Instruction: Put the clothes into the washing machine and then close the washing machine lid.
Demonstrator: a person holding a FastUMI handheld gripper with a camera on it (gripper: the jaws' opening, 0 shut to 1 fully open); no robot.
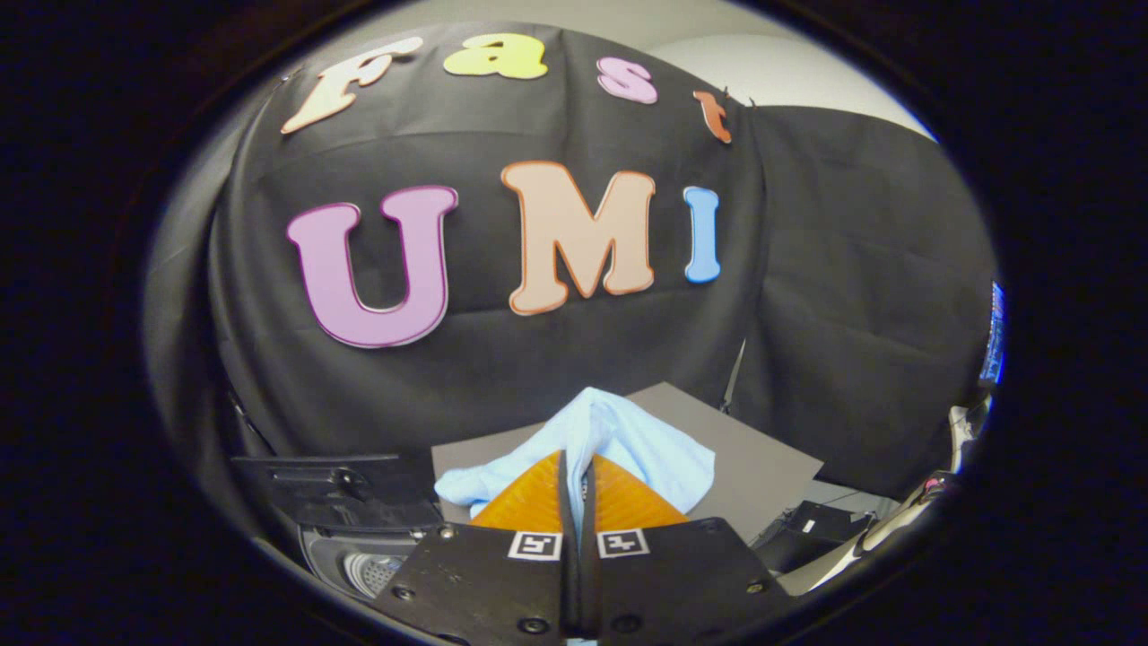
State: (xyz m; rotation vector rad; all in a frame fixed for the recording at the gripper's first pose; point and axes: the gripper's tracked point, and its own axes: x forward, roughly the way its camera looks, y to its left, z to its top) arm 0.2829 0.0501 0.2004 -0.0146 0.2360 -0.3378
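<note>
Nearest, the gripper [577, 475] is seen with its two black finger bases, each carrying a small square marker, and orange fingers [529, 501] brought nearly together. A fold of light blue cloth [628, 440] is pinched in the narrow gap between the orange fingers; both are pressed on it, so the jaws are clenched on the garment. The cloth is bunched up above and just ahead of the fingertips, with one lobe hung out to the left of the left finger and a wider part spread to the right of the right finger.

Below and to the left of the fingers, the washing machine [359, 556] is seen as a dark housing with a pale rounded opening; a perforated drum is visible inside it. Its black lid [332, 489] is raised, lying just beyond the opening. The cloth is held apart from the opening, to its right and above.

Behind the cloth a flat grey board [762, 467] is laid, tilted in the view. Farthest, the black cloth wall [852, 314] is hung across the booth.
</note>
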